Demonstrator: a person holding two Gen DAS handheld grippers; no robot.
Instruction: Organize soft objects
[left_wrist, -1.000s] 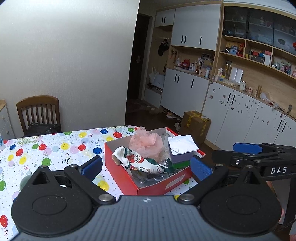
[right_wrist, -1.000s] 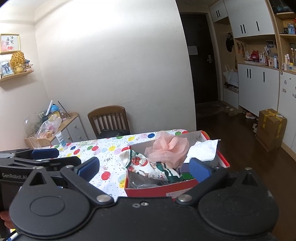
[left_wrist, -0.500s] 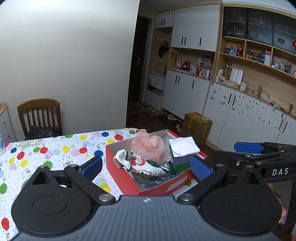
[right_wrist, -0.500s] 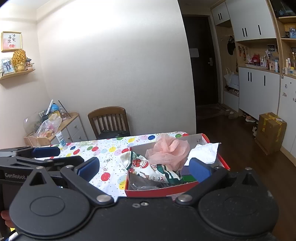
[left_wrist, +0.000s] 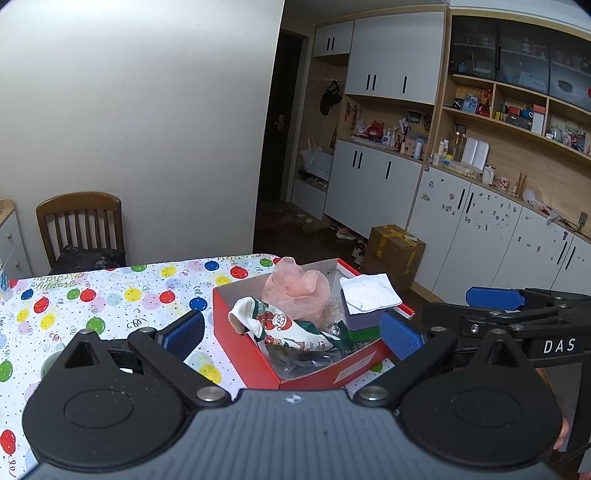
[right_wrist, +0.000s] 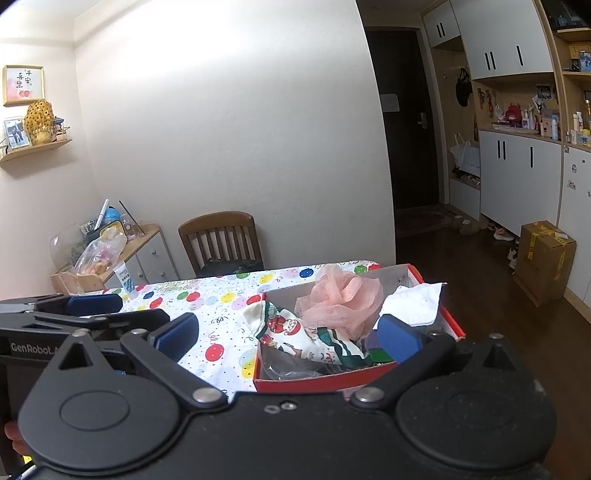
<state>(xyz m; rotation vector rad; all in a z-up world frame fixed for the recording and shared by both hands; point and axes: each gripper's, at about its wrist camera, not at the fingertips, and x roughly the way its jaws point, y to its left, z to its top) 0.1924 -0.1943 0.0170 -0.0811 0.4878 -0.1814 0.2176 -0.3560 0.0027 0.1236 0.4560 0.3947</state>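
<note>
A red box stands on the balloon-print tablecloth near the table's right end. In it lie a pink mesh pouf, a Christmas-print sock, a white folded cloth on purple and green sponges, and clear plastic. My left gripper is open and empty, held above and short of the box. My right gripper is open and empty too. Each gripper shows at the edge of the other's view.
A wooden chair stands at the table's far side by the wall. A drawer unit with clutter is at the left. A cardboard box sits on the floor by white cabinets.
Both grippers have drawn back and up a little from the box, which sits slightly lower and smaller in view. Jaws stay open. Box contents have not moved.
</note>
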